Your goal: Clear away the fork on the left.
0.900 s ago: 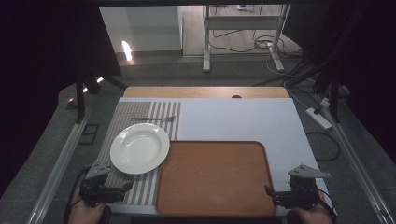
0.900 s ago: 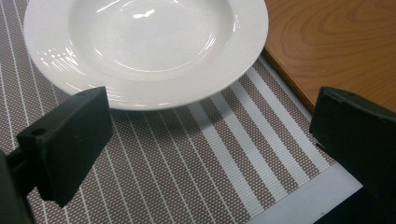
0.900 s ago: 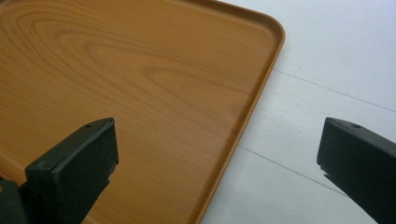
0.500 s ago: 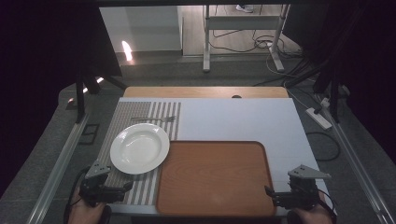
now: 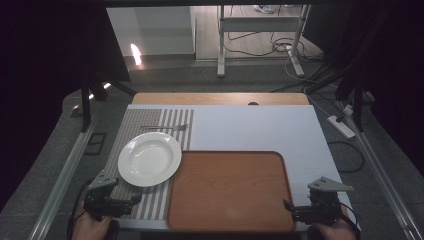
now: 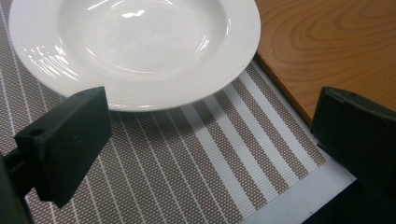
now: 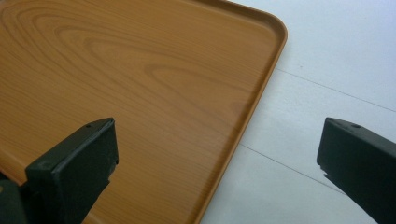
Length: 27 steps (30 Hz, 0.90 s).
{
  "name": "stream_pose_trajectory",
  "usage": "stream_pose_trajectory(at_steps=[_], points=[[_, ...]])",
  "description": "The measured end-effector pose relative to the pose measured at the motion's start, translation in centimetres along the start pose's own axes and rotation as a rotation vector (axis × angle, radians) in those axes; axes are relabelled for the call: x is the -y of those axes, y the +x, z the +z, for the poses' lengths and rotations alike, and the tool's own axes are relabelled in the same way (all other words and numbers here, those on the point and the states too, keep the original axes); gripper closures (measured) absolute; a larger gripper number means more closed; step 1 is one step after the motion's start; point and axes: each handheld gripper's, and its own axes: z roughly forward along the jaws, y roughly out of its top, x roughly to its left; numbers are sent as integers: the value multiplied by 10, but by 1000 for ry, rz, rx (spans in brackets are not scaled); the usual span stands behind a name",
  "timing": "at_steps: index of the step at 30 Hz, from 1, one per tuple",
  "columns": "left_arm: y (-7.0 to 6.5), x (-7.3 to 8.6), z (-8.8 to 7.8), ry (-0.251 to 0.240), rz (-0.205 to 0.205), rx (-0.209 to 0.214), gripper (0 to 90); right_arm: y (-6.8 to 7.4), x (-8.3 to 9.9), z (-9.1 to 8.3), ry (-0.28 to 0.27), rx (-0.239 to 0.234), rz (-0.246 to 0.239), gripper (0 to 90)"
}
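Observation:
A white plate [image 5: 149, 158] sits on a brown-and-white striped placemat [image 5: 150, 125] at the left of the table. Behind it on the mat lies a fork [image 5: 165, 128]. A wooden tray [image 5: 230, 190] with nothing on it lies to the plate's right. My left gripper [image 5: 131, 201] rests at the table's near left corner, open, jaws wide over the mat just short of the plate [image 6: 135, 46]. My right gripper [image 5: 290, 207] is open at the near right, its jaws straddling the tray's corner [image 7: 140, 93] with nothing held.
A white table top [image 5: 260, 130] extends behind the tray, with a wooden strip [image 5: 220, 98] at its far edge. A power strip [image 5: 341, 126] and cables lie on the floor at the right. Metal rails [image 5: 62, 180] run along both sides.

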Motion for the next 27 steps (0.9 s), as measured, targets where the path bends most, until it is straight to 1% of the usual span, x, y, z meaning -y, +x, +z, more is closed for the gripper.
stream_pose_trajectory(at_steps=[3,4,6,8,11,13,18,23,24,26,27], points=[[1,-1,1,10,9,21,1,0,0,0,1,1,1,0],[1,-1,1,10,9,21,2,0,0,0,1,1,1,0],[0,-2,1,11,27,32,4,0,0,1,3,3,-2,0],[-1,-3,1,4,35,32,5,0,0,1,7,1,-2,0],[0,-4,1,-5,33,55,5,0,-1,1,7,1,0,0],[1,-5,1,-4,31,62,5,0,-1,1,8,1,0,0],[2,-8,2,-1,41,65,3,0,-1,1,9,3,0,0],[3,-11,3,-6,65,43,4,0,-1,2,9,3,0,0],[3,-11,3,-6,65,43,4,0,-1,2,9,3,0,0],[2,-13,3,-41,90,40,7,1,-1,2,13,4,-2,0],[2,-13,3,-41,90,40,8,1,-1,2,13,4,-2,0]])
